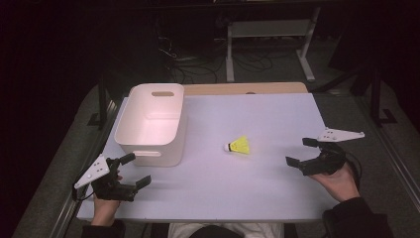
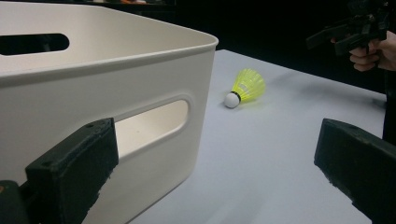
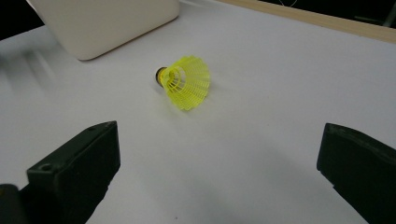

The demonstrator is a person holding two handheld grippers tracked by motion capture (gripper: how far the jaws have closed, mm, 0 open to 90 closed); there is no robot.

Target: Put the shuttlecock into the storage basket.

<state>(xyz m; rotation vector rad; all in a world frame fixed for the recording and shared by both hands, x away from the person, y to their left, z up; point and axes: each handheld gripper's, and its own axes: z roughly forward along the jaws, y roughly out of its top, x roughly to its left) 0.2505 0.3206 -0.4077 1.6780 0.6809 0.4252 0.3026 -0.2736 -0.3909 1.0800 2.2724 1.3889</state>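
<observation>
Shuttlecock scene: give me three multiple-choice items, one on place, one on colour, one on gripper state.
1. Where does the shuttlecock lie?
A. inside the bin
B. on the table, right of the bin
C. between the jaws of a gripper

2. What colour is its skirt?
A. yellow
B. red
C. blue

3. How does the right gripper stand?
A. shut on the shuttlecock
B. open, holding nothing
C. shut, holding nothing

Key: 1 B, it rests on the white table beside the white bin. 2 A, the skirt shows yellow. 3 B, its jaws stand wide apart.
</observation>
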